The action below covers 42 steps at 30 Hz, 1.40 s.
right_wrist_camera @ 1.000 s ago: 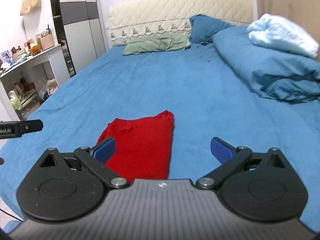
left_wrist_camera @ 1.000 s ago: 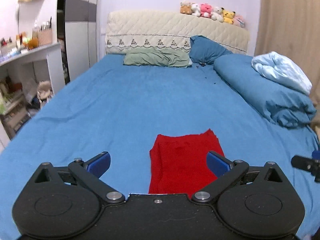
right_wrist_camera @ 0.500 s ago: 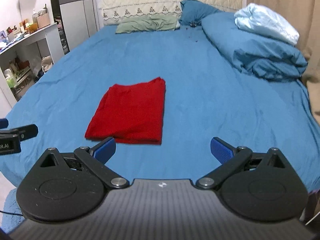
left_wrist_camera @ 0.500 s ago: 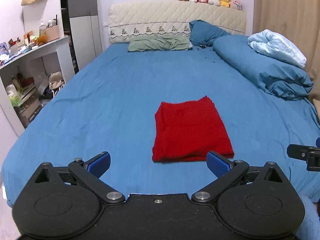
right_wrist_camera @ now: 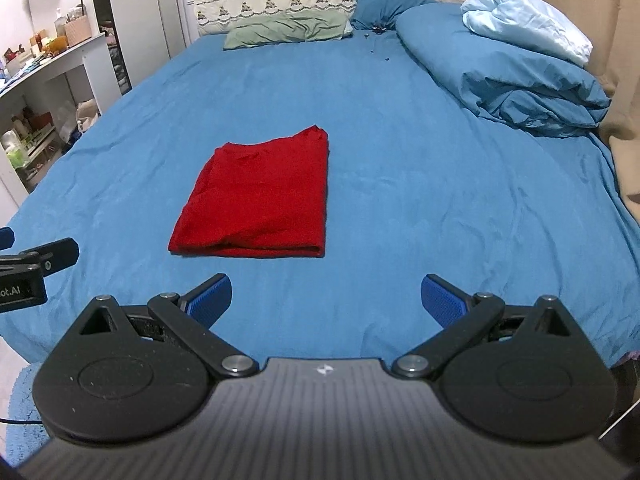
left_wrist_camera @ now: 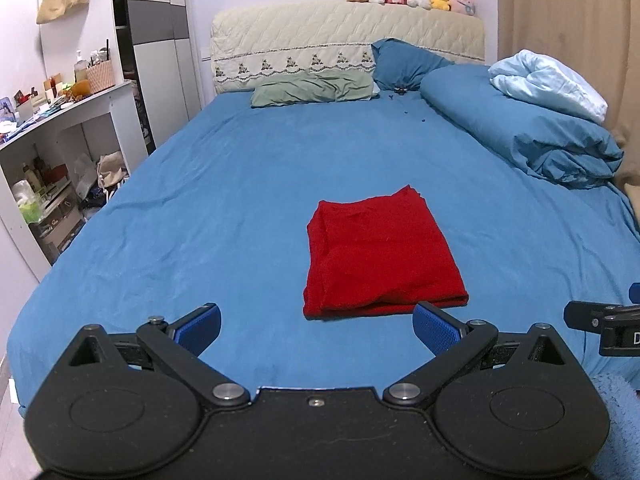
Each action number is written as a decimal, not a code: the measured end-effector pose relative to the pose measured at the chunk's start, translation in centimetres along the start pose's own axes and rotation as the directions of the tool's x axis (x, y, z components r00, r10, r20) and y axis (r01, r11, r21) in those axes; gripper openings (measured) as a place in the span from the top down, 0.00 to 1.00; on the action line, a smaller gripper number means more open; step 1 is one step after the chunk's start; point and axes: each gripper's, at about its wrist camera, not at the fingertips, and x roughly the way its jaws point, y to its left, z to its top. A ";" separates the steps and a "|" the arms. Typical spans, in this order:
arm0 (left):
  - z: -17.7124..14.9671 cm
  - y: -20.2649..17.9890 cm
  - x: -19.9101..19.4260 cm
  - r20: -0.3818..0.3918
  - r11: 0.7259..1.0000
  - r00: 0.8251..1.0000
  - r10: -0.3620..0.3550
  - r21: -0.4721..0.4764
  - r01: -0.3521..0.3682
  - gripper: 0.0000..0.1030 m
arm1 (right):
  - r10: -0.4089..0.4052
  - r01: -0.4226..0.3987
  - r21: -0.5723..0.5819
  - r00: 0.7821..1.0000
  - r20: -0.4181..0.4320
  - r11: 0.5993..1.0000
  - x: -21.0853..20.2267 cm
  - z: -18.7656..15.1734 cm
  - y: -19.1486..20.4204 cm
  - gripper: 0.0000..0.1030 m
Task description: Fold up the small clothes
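A red garment (left_wrist_camera: 380,252) lies folded into a flat rectangle on the blue bed sheet (left_wrist_camera: 224,208); it also shows in the right wrist view (right_wrist_camera: 260,196). My left gripper (left_wrist_camera: 316,326) is open and empty, held back from the garment's near edge over the foot of the bed. My right gripper (right_wrist_camera: 326,298) is open and empty, back from the garment and to its right. The right gripper's tip shows at the right edge of the left wrist view (left_wrist_camera: 600,320); the left gripper's tip shows at the left edge of the right wrist view (right_wrist_camera: 36,264).
A rolled blue duvet (left_wrist_camera: 528,136) with a pale blue blanket (left_wrist_camera: 548,84) lies along the bed's right side. Pillows (left_wrist_camera: 316,88) and a quilted headboard (left_wrist_camera: 344,44) with plush toys are at the far end. A white shelf unit (left_wrist_camera: 60,152) stands left of the bed.
Both grippers have pulled back and up from the garment toward the foot of the bed. The garment lies still, now fully in view.
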 end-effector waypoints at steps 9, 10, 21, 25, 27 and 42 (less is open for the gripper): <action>0.0 -0.1 -0.1 -0.001 1.000 1.000 -0.005 -0.001 0.005 0.00 | -0.012 0.012 0.009 1.000 -0.002 1.000 -0.1 -0.2 0.0 0.00; 0.0 -0.1 -0.1 0.000 1.000 1.000 -0.005 -0.002 0.005 0.00 | -0.014 0.014 0.009 1.000 -0.002 1.000 -0.1 -0.2 0.0 0.00; 0.2 0.6 -0.2 0.004 1.000 1.000 -0.007 -0.019 0.007 0.00 | -0.022 0.022 -0.001 1.000 0.000 1.000 0.0 -0.3 0.1 0.00; 0.1 0.6 -0.2 0.005 1.000 1.000 -0.006 -0.020 0.007 0.00 | -0.024 0.024 -0.007 1.000 -0.002 1.000 0.1 -0.2 0.1 0.00; 0.1 0.6 -0.2 0.005 1.000 1.000 -0.003 -0.019 0.003 0.00 | -0.024 0.024 -0.007 1.000 -0.003 1.000 0.1 -0.2 0.0 0.00; 0.1 0.7 0.3 -0.013 0.999 1.000 -0.008 -0.046 0.007 0.00 | -0.028 0.028 -0.025 1.000 -0.012 0.999 0.7 0.1 -0.3 0.00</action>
